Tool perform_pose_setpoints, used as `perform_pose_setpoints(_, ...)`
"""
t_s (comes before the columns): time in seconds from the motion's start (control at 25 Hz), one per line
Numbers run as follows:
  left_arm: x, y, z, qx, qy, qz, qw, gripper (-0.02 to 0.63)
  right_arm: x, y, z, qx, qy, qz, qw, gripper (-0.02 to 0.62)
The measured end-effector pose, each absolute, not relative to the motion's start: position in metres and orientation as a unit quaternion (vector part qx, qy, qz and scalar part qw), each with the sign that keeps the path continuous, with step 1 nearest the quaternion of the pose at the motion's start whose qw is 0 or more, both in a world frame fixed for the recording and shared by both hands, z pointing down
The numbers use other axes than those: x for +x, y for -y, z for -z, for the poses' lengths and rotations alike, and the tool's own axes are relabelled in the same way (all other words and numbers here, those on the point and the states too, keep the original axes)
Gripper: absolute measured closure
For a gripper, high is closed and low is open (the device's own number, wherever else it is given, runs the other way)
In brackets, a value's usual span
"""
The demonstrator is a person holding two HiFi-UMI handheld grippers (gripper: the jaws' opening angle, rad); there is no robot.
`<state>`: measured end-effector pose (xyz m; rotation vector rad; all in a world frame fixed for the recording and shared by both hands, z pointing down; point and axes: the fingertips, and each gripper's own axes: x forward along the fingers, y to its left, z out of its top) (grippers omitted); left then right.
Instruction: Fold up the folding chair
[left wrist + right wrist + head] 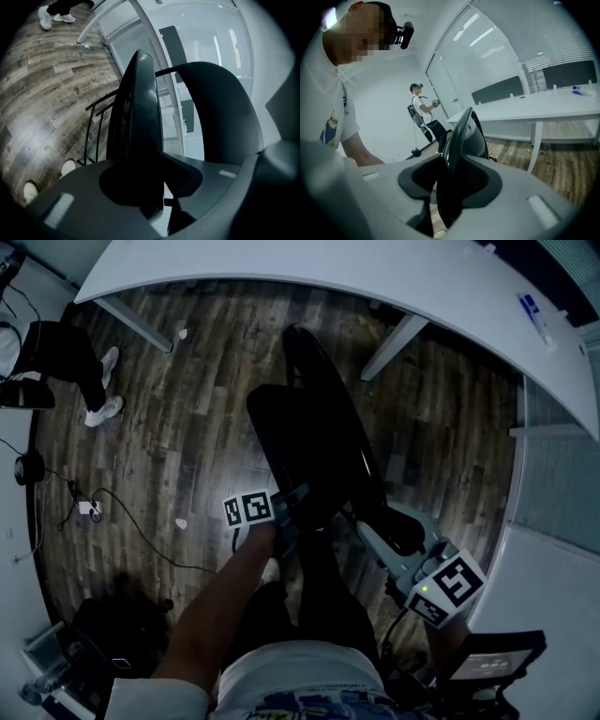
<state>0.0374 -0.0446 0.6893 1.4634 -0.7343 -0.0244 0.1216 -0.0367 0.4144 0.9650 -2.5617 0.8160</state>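
The black folding chair (314, 432) stands on the wood floor below me, its panels close together and nearly upright. My left gripper (289, 509), just past its marker cube, is shut on the near edge of a black chair panel. In the left gripper view that panel (136, 126) runs edge-on out of the gripper (154, 187), with the curved backrest (225, 117) to its right and thin black legs (93, 131) to its left. My right gripper (371, 531) is shut on the chair's other thin panel (457, 136), which passes between the jaws of the gripper (447, 187).
A white curved table (375, 277) with slanted legs (394, 343) spans the far side. Another person (66, 362) stands at the left near floor cables (94, 507). A dark bag (112, 624) lies at lower left. A glass wall (553, 474) runs along the right.
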Motion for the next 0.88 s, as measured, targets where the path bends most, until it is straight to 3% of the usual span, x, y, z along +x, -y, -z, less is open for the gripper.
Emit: perform_pose_setpoints(0.88,0.122,0.088,-0.660,0.611,0.390,-0.080,0.684,0.479,0.142,0.058,-0.397,0.318,0.893,-0.281,0.149,0.469)
